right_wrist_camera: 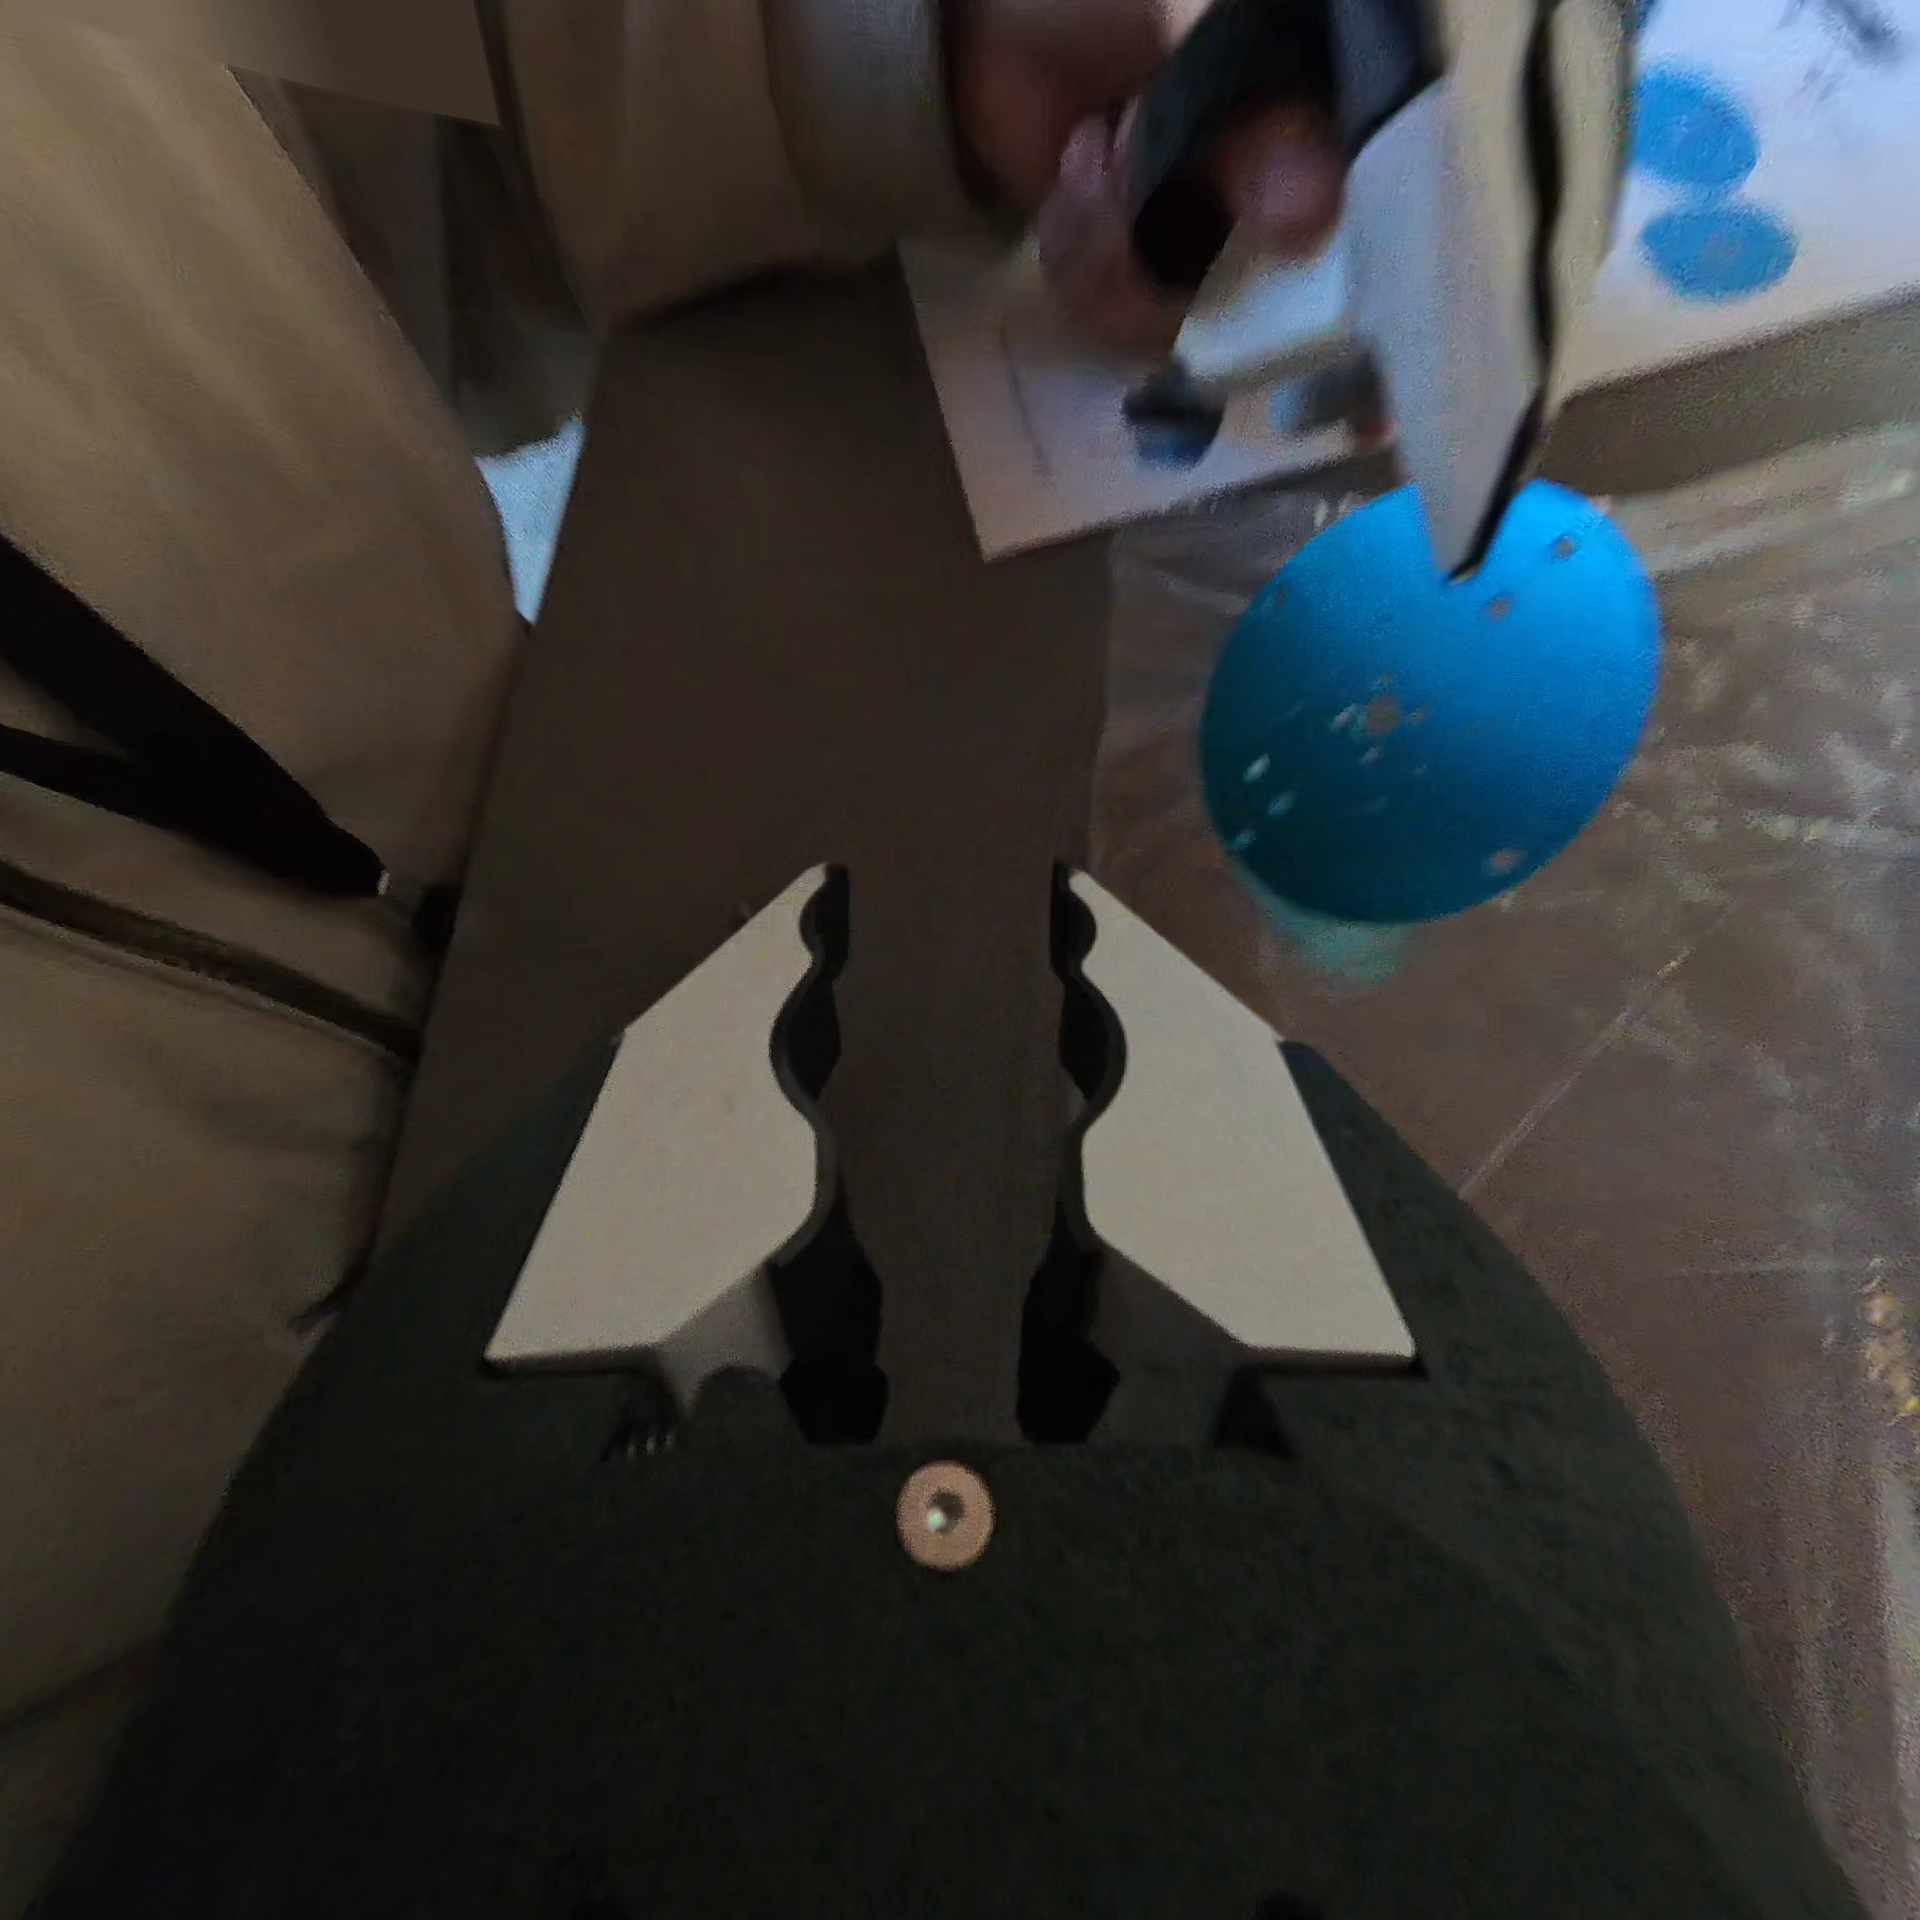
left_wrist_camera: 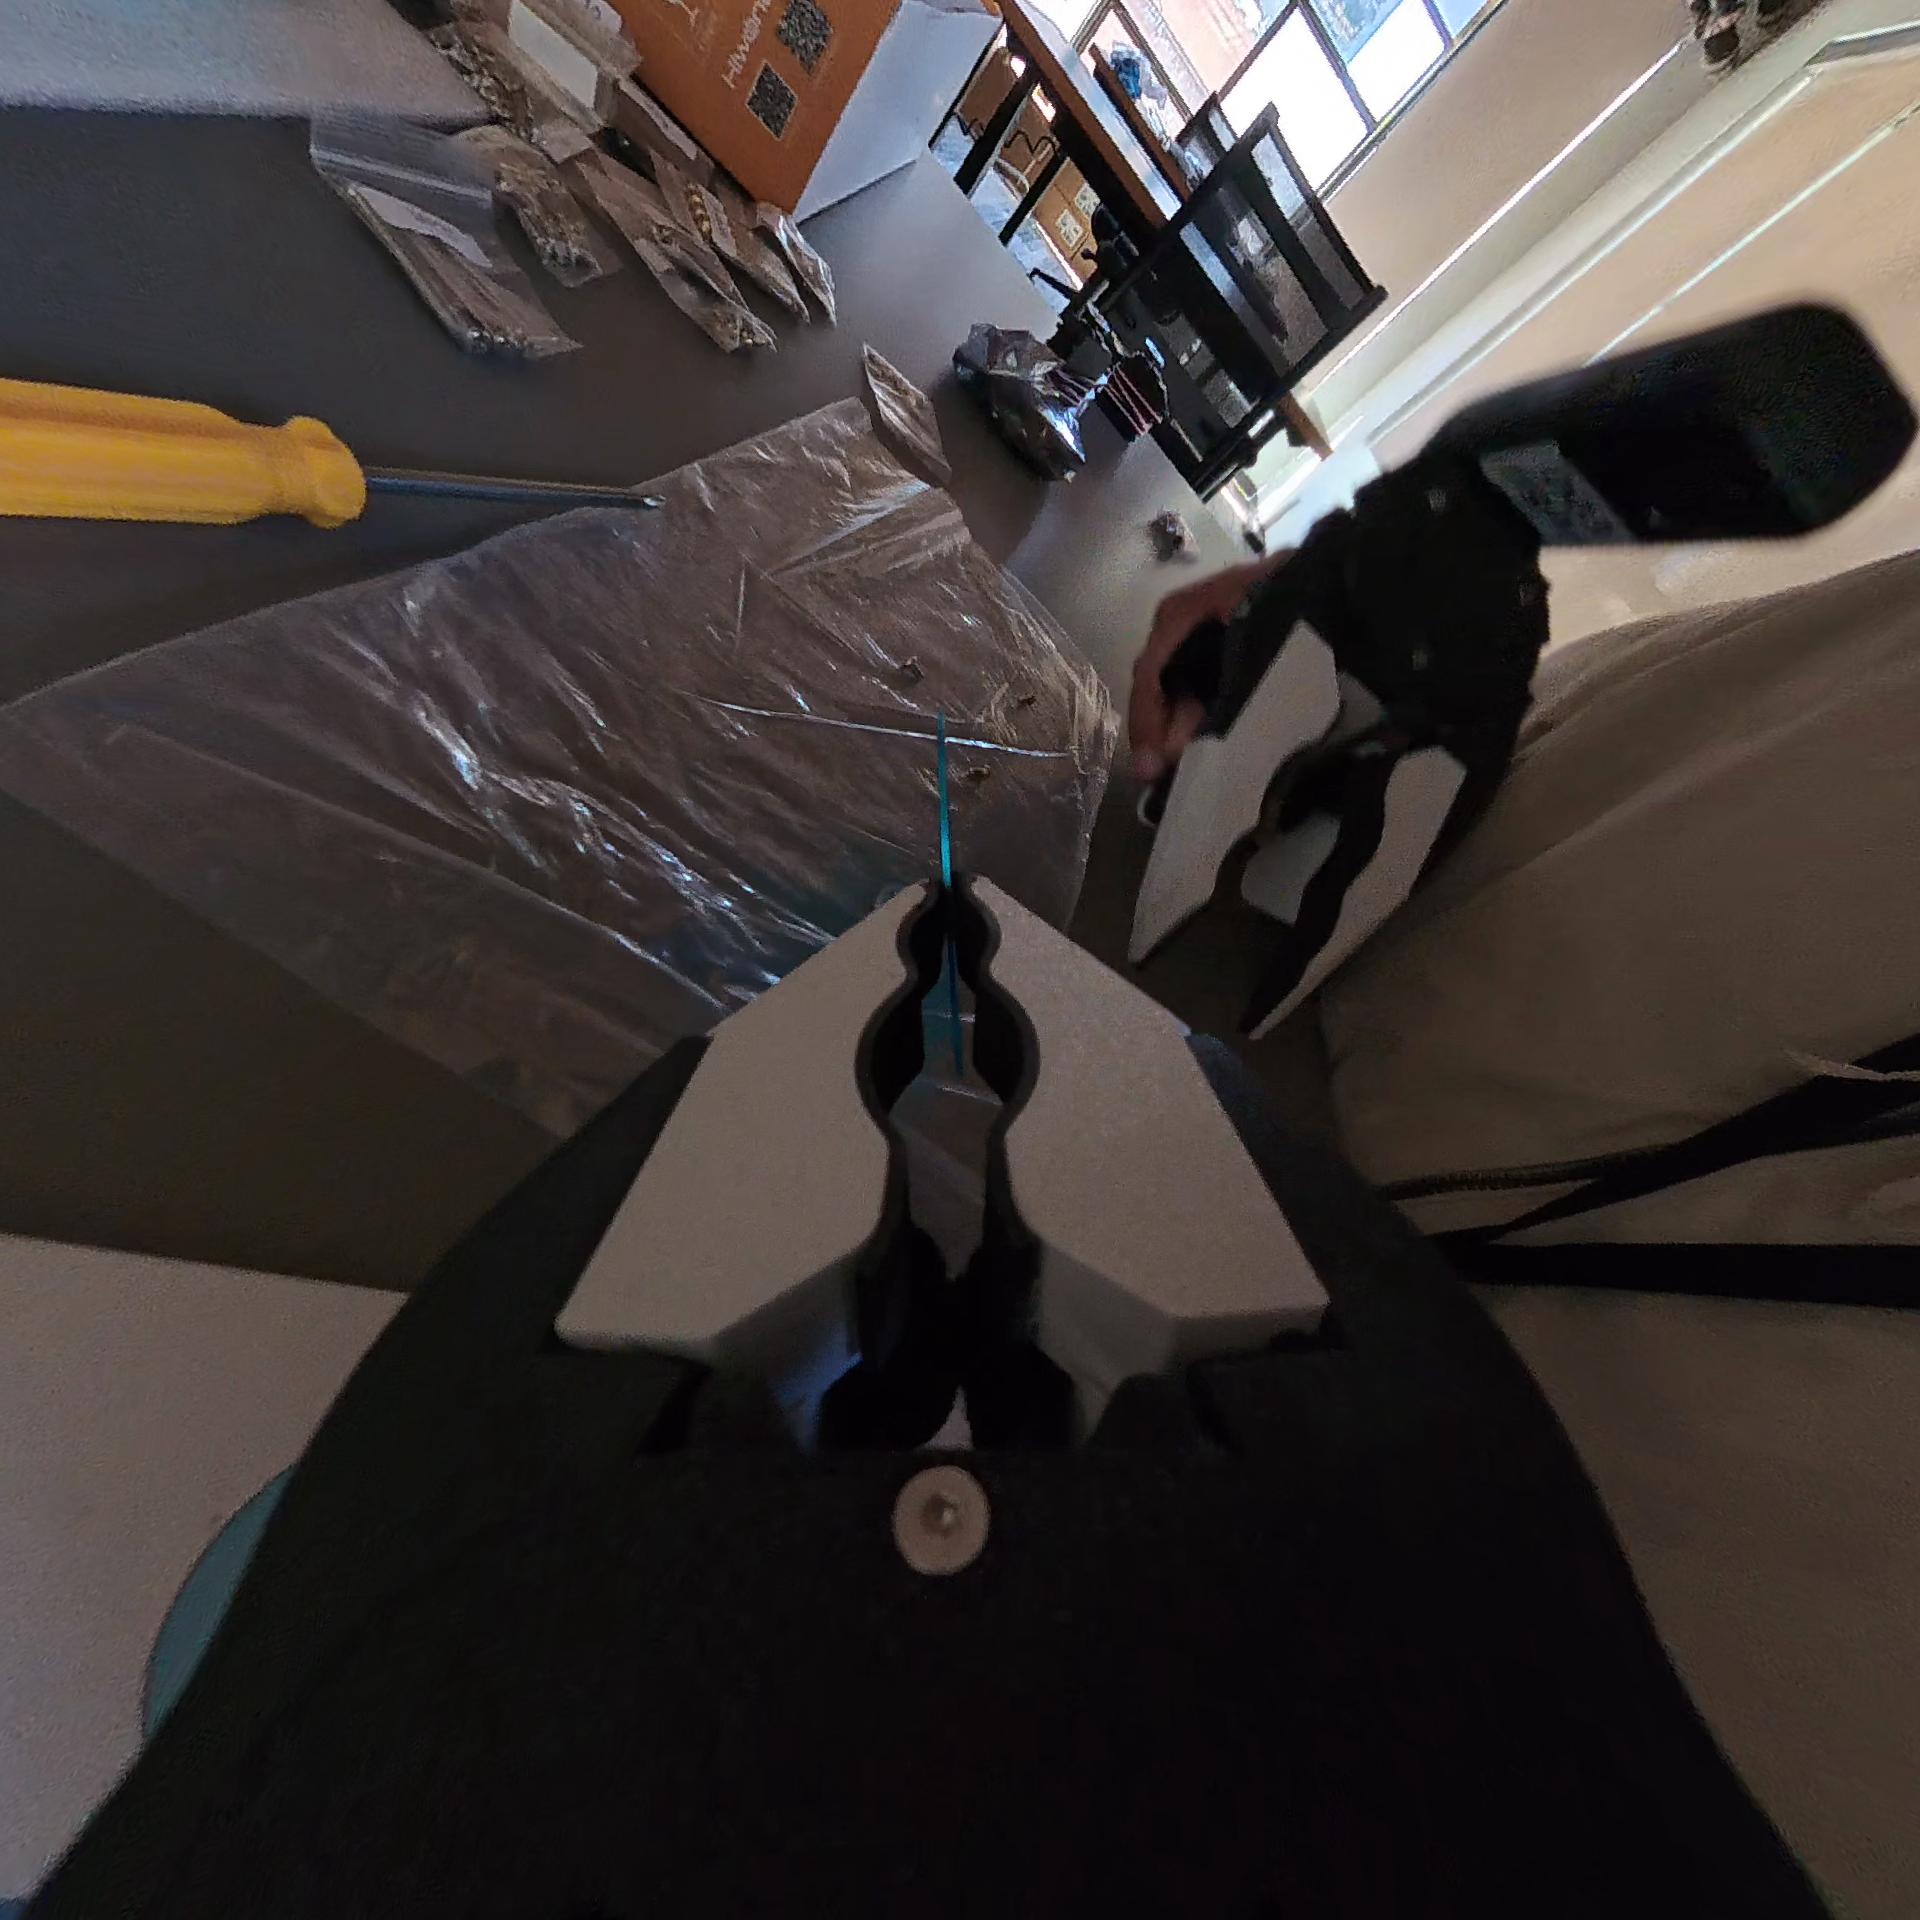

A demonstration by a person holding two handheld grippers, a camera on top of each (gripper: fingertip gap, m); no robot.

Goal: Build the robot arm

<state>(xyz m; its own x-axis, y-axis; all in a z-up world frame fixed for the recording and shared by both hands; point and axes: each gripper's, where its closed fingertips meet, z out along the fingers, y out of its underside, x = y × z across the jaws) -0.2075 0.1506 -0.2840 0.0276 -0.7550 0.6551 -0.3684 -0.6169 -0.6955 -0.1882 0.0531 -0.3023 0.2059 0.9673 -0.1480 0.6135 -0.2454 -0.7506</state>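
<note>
My left gripper (left_wrist_camera: 951,888) is shut on a thin blue round disc (left_wrist_camera: 945,800), seen edge-on between its tips. In the right wrist view the same disc (right_wrist_camera: 1423,717) shows its flat face with small holes, pinched at its upper edge by the left gripper (right_wrist_camera: 1465,561) and held above a plastic-covered surface. My right gripper (right_wrist_camera: 948,878) is open and empty over the dark table (right_wrist_camera: 790,623). It also shows in the left wrist view (left_wrist_camera: 1200,987), to the right of the disc, with a hand on its handle.
A yellow-handled screwdriver (left_wrist_camera: 177,452) lies at the left by a crinkled clear plastic sheet (left_wrist_camera: 582,707). Small bags of hardware (left_wrist_camera: 561,239) and an orange box (left_wrist_camera: 758,83) sit farther back. More blue discs (right_wrist_camera: 1714,249) lie on a white sheet. Beige clothing (right_wrist_camera: 208,520) is close on the left. Tip to tip, the grippers are about 10 cm apart.
</note>
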